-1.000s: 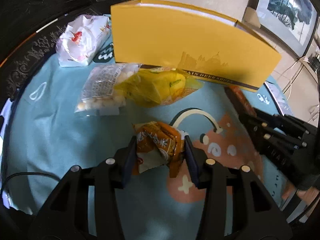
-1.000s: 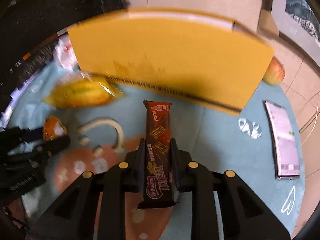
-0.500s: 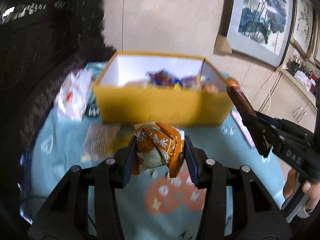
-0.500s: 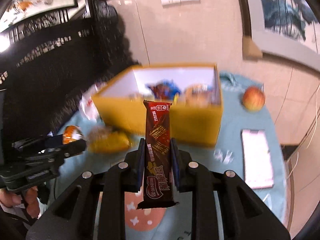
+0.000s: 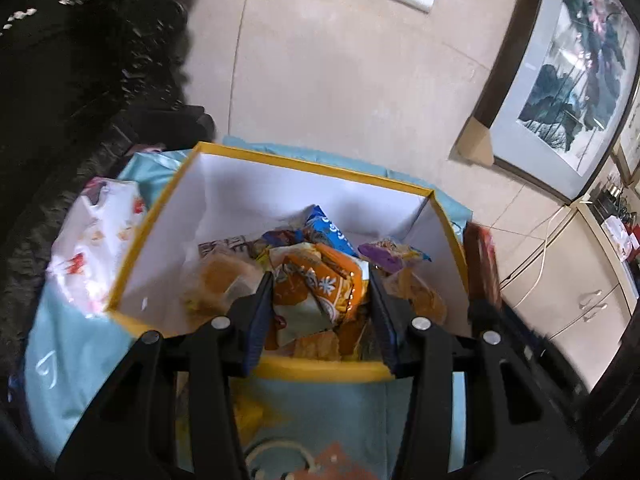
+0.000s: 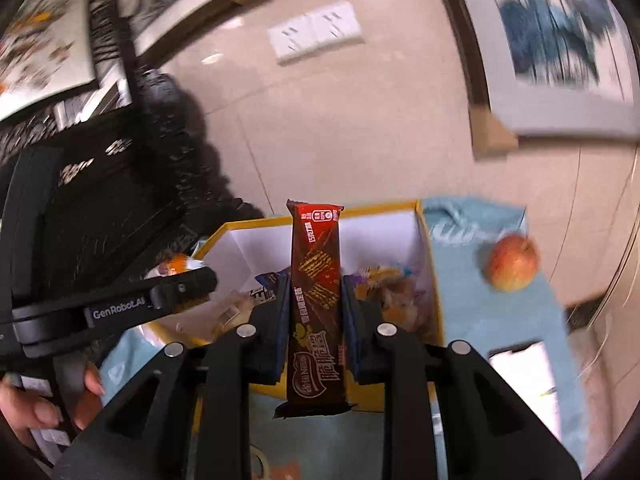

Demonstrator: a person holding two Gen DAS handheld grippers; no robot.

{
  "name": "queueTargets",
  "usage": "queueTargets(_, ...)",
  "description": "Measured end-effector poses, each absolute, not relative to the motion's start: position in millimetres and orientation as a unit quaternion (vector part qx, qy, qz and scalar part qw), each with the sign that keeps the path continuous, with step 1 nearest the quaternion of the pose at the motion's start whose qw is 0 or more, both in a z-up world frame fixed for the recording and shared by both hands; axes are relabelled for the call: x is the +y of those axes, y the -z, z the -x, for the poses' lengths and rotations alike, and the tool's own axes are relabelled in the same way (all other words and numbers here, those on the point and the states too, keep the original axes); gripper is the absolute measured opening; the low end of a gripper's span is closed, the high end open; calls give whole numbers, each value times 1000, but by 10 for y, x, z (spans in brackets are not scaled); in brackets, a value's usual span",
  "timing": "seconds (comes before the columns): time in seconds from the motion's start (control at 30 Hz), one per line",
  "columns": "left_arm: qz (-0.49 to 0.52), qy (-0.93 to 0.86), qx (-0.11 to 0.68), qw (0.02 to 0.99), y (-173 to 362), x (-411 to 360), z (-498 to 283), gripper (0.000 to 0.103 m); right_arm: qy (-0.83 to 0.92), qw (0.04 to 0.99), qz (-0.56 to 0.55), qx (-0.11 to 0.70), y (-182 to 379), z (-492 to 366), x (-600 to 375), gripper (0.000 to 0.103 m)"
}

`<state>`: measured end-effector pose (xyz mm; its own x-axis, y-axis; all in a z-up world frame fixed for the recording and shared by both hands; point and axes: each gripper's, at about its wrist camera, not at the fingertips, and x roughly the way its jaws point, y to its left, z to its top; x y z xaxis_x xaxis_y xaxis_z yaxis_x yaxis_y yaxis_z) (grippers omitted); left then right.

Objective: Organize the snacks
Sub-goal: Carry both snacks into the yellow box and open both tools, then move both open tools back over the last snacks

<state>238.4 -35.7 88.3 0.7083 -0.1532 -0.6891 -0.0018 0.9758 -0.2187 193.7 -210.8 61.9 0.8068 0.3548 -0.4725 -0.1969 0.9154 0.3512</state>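
Observation:
My left gripper [image 5: 320, 300] is shut on a crumpled orange snack packet [image 5: 312, 280] and hangs above the near rim of an open yellow box [image 5: 148, 224] with white inner walls. Several wrapped snacks [image 5: 332, 232] lie inside the box. In the right wrist view my right gripper [image 6: 315, 292] is shut on a long brown chocolate wafer bar [image 6: 316, 264], held upright over the same yellow box [image 6: 430, 272]. The left gripper [image 6: 188, 284] shows there at the left with the orange packet [image 6: 176, 262]. The brown bar [image 5: 482, 264] appears blurred beside the box's right wall.
The box stands on a light blue cloth [image 5: 80, 344]. A white snack bag [image 5: 96, 248] lies left of it, a yellow packet [image 5: 248, 412] below my left gripper. An apple [image 6: 512, 262] and a phone [image 6: 524, 364] lie right of the box. A hand [image 6: 40, 400] holds the left gripper.
Both grippers have risen from the cloth and moved forward to the box, each keeping its snack. The box's inside now shows from above instead of its front wall.

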Motion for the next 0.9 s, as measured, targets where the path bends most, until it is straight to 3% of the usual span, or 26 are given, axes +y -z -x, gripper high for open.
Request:
queueTargets(0.13,85,25,378,921,-735,-417,-2648,52,-128,941,-161,269,-430,-2081,-2224,25)
queueTargets(0.2,83,9,379,922,-666,-451,-2730,97,-99,952,-134,257,-407,-2107,-2232,39)
queueTargets(0.23,78,-8,372,925,-653,-462,-2724,101,-94,954,-126,256,-398,-2107,-2226,54)
queueTargets(0.3,62,-25,354,933,-658,-488,-2639,101,-95,957,-142,235,-445,-2050,-2270,63)
queueTargets(0.63,24,-43,347,937,-713,-112,-1701,101,-177,945,-110,253,-779,-1755,-1972,70)
queueTargets(0.7,29,-67,349,934,-647,94,-1479,101,-186,944,-98,255,-849,-1655,-1873,78)
queueTargets(0.77,53,-84,364,926,-541,345,-1328,101,-196,942,-102,251,-896,-1531,-1816,99)
queueTargets(0.9,136,-138,382,904,-331,843,-1186,101,-204,931,-104,284,-799,-1441,-1735,102)
